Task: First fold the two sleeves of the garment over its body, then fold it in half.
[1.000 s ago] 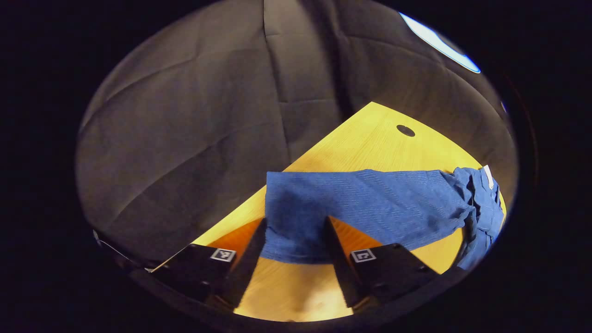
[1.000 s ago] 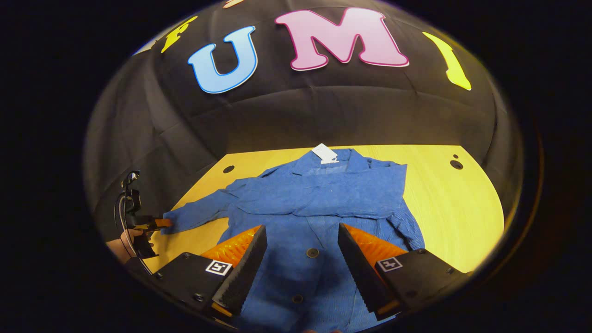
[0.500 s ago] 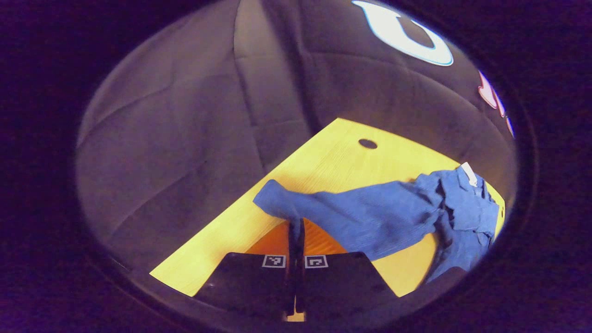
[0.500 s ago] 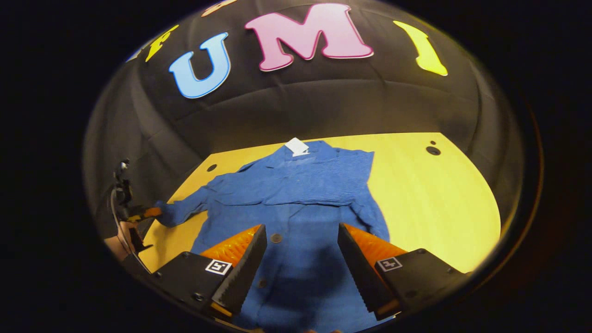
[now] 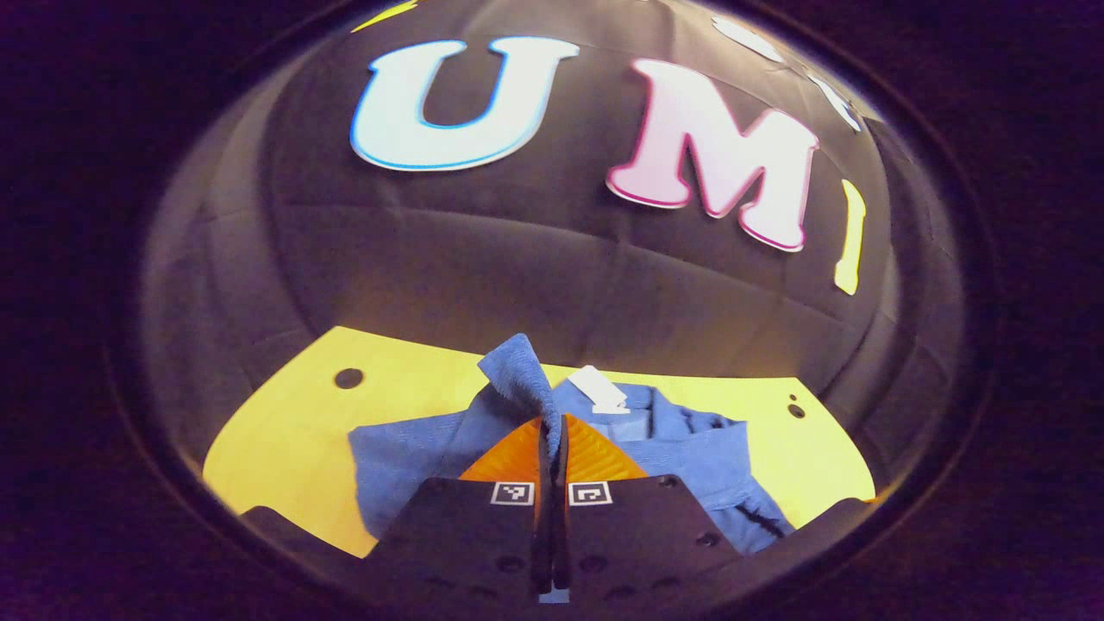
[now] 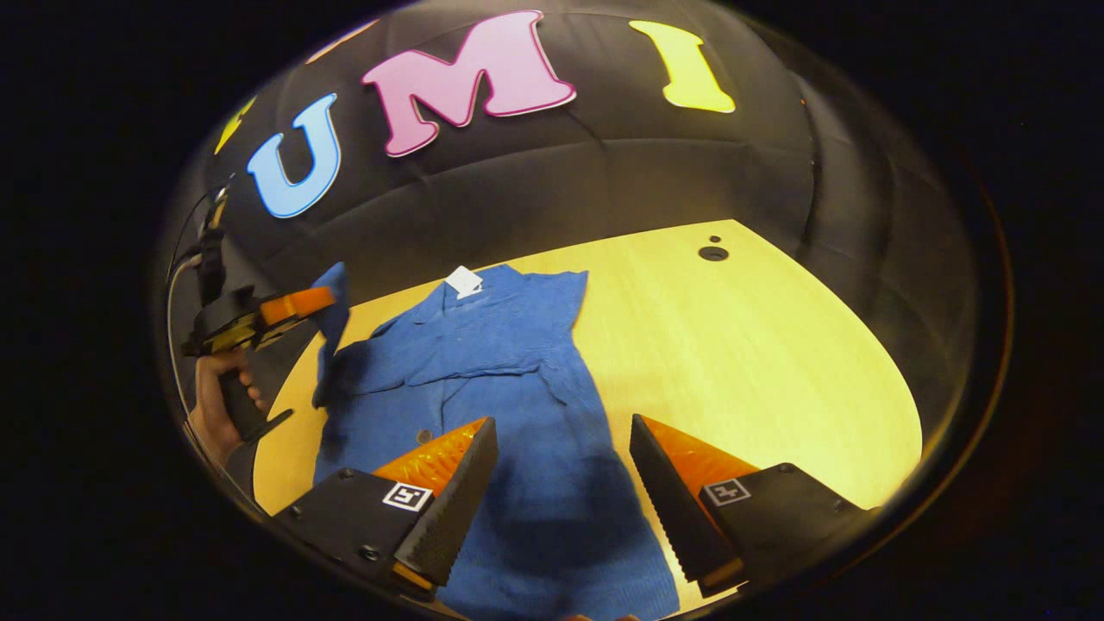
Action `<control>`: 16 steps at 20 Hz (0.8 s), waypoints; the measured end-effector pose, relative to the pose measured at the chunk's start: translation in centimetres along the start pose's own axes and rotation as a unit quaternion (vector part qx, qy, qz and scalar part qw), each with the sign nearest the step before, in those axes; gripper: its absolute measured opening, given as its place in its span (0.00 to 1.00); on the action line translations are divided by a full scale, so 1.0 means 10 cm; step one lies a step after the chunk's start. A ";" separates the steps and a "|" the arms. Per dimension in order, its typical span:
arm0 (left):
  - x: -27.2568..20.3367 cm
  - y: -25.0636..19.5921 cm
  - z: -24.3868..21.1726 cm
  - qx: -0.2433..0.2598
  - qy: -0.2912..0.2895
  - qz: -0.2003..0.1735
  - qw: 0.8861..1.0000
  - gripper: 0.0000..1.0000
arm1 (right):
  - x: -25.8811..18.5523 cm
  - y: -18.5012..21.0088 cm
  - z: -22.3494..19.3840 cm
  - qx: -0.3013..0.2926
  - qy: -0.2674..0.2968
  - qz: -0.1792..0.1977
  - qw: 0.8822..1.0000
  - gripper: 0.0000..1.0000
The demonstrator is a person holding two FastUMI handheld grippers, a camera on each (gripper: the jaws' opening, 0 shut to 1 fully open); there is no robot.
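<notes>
A blue button-up garment [image 6: 509,405] lies flat on the yellow table [image 6: 759,362], with a white tag [image 6: 464,281] at its collar. One sleeve lies folded across its chest. My left gripper [image 5: 552,427] is shut on the cuff of the other sleeve [image 5: 517,366], which it holds lifted above the table. In the right gripper view that left gripper [image 6: 323,299] is up at the left, held by a hand [image 6: 211,405], and the raised sleeve [image 6: 332,332] hangs from it. My right gripper [image 6: 562,431] hovers open over the garment's lower body with nothing between its fingers.
The table has round holes near its far corners [image 6: 712,253] [image 5: 348,378]. Bare tabletop stretches to the right of the garment in the right gripper view. The booth's black cloth wall [image 6: 604,190] stands close behind the table.
My left gripper shut on the sleeve cuff, lifted it off the table and swung toward the garment's body. The right gripper drifted right, staying open.
</notes>
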State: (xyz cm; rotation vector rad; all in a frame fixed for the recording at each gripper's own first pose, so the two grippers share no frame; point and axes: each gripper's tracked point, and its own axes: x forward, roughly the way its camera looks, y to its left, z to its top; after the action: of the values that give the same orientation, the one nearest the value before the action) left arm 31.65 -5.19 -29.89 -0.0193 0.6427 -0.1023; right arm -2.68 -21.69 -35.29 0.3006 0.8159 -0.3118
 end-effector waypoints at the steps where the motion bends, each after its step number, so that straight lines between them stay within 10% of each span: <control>1: 0.10 -0.37 -0.06 0.009 0.007 -0.023 1.000 0.00 | -0.03 -0.07 0.01 0.008 0.000 -0.007 1.000 0.98; 5: 0.51 -1.42 -0.56 0.048 0.078 -0.065 0.994 0.06 | -0.18 -0.39 0.08 0.023 -0.025 -0.029 0.999 0.98; 7: 0.54 -1.79 -0.64 0.053 0.086 -0.093 0.991 0.29 | -0.24 -0.48 0.07 0.031 -0.027 -0.036 0.999 0.98; 9: 0.47 -2.01 -0.64 0.063 0.086 -0.117 0.987 0.77 | -0.28 -0.55 0.00 0.040 -0.024 -0.043 0.998 0.98; 16: -0.76 -1.69 -0.66 0.054 0.068 -0.147 0.985 0.80 | -0.54 -0.42 -0.35 0.033 -0.002 -0.053 0.998 0.98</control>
State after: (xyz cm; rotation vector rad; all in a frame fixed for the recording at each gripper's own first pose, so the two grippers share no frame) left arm 20.10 -21.16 -29.79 -0.0034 0.7677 -0.4265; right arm -10.05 -23.34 -34.11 0.3179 0.8202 -0.4394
